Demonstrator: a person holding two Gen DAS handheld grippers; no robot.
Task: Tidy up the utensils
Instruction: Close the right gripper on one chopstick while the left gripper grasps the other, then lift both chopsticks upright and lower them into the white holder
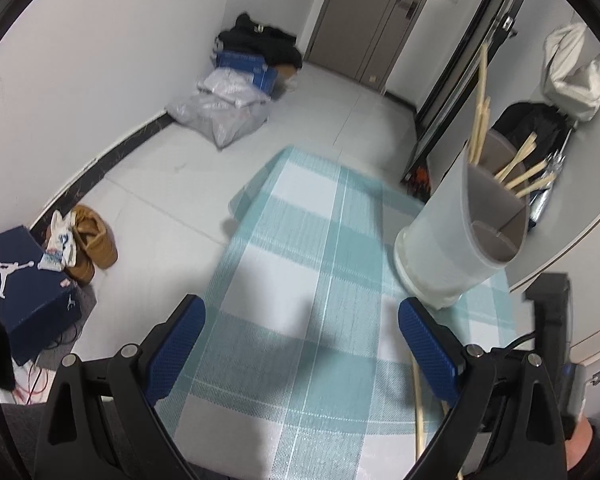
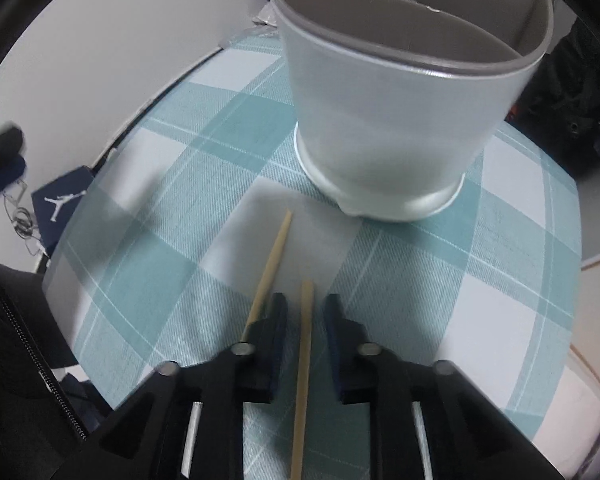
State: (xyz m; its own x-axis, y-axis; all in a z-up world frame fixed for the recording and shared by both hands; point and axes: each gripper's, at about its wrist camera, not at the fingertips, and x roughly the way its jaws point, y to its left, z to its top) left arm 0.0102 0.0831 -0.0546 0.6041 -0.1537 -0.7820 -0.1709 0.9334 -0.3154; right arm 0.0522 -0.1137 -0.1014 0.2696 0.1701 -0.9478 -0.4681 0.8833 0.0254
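Your left gripper (image 1: 302,344) hangs above the near part of the teal-and-white checked tablecloth (image 1: 300,240) with its blue-padded jaws spread wide and nothing between them. To its right, the frosted grey utensil holder (image 1: 456,232) stands on the cloth near the table's right edge, with several bamboo chopsticks (image 1: 520,176) sticking out of its far compartment, while the near compartment shows only its bare bottom. Your right gripper (image 2: 306,308) sits low over the cloth with its jaws narrowed but not closed: one chopstick (image 2: 302,380) runs lengthwise through the gap, clear of both pads. A second chopstick (image 2: 270,270) lies just left of the left finger, angled toward the holder, with its tip short of the base. From this side, the holder (image 2: 388,120) stands just beyond both sticks, with its divider visible inside. On the floor to the far left sit a navy shoebox (image 1: 20,288) and tan shoes (image 1: 92,240).
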